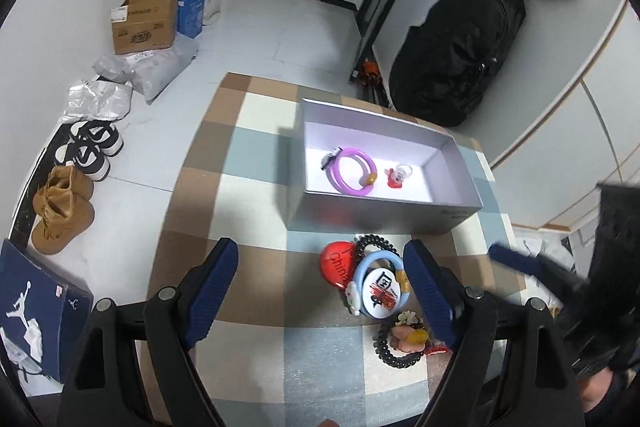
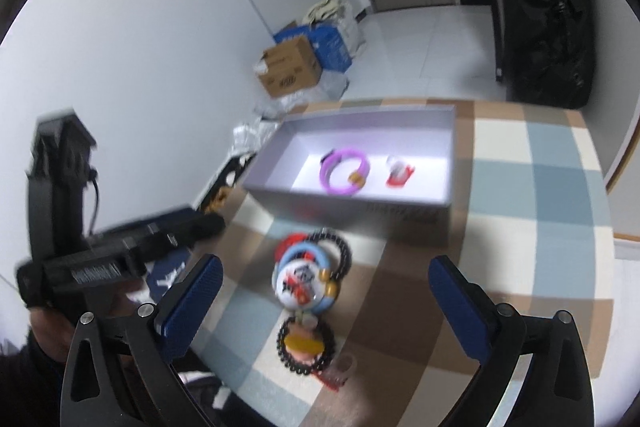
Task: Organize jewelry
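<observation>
Two grippers hover wide and empty over the trinket pile [image 1: 374, 291]: left gripper [image 1: 326, 291]; right gripper [image 2: 326, 301]; purple bracelet [image 1: 354, 175] sits inside the box [image 1: 384, 205].

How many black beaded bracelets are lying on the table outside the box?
2. One black beaded bracelet lies just before the box, partly under the blue ring. The other lies nearer the camera, around small charms. More could be hidden within the pile.

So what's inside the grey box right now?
Inside the grey box lie a purple coiled bracelet with a yellow charm, and a small red-and-clear piece beside it, not touching. The near wall hides the floor strip just behind it.
</observation>
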A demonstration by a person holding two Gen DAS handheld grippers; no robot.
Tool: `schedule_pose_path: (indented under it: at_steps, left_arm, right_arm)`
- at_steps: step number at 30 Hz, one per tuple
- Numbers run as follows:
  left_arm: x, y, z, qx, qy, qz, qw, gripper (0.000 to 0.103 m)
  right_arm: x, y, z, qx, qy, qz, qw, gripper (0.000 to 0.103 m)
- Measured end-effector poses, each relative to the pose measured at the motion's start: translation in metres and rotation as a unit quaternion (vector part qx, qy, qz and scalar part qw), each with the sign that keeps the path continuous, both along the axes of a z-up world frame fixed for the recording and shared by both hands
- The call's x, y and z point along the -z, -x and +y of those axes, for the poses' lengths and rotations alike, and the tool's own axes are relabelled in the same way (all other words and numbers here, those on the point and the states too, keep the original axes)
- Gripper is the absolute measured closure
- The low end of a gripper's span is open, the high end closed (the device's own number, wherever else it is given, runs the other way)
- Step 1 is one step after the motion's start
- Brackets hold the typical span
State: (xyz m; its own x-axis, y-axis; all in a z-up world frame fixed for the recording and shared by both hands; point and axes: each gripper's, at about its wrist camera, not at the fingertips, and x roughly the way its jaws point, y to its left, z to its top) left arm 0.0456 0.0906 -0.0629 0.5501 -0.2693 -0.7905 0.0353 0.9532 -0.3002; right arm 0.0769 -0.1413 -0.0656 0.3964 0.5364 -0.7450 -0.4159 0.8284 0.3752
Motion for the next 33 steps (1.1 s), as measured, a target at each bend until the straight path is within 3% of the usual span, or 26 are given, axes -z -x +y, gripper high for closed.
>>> schedule_pose_path:
  at_steps: [6,10,12,16,18,22,23,29,30,33]
  left_arm:
    - [0.003,-0.004,0.022,-0.041,-0.005,0.01,0.9991,0.019]
    - [0.011,-0.005,0.037,-0.069,-0.003,0.029,0.9972,0.019]
    - [0.015,-0.006,0.044,-0.08,0.001,0.036,0.9961,0.019]
    - [0.02,-0.007,0.053,-0.089,0.016,0.053,0.9945,0.019]
    - [0.021,-0.006,0.055,-0.09,0.019,0.056,0.9942,0.019]
    - [0.021,-0.008,0.056,-0.088,0.02,0.057,0.9943,0.019]
    - [0.021,-0.008,0.056,-0.087,0.022,0.057,0.9943,0.019]
    - [0.022,-0.011,0.056,-0.081,0.031,0.063,0.9942,0.019]
    - [0.021,-0.011,0.055,-0.08,0.031,0.063,0.9944,0.019]
    - [0.021,-0.011,0.053,-0.077,0.028,0.062,0.9947,0.019]
  right_arm:
    - [0.019,0.007,0.034,-0.052,0.04,0.017,0.998,0.001]
    - [0.021,0.018,0.059,-0.095,0.069,-0.012,0.993,0.012]
    - [0.024,0.022,0.071,-0.117,0.097,-0.032,0.988,0.026]
    - [0.037,0.027,0.089,-0.145,0.157,-0.058,0.975,0.039]
    - [0.043,0.029,0.097,-0.163,0.189,-0.078,0.965,0.05]
    - [0.052,0.03,0.101,-0.164,0.235,-0.104,0.952,0.072]
    - [0.051,0.028,0.099,-0.158,0.233,-0.102,0.954,0.079]
    - [0.043,0.026,0.089,-0.143,0.21,-0.086,0.963,0.093]
    - [0.043,0.026,0.088,-0.145,0.203,-0.081,0.965,0.1]
    - [0.041,0.023,0.085,-0.138,0.193,-0.07,0.969,0.103]
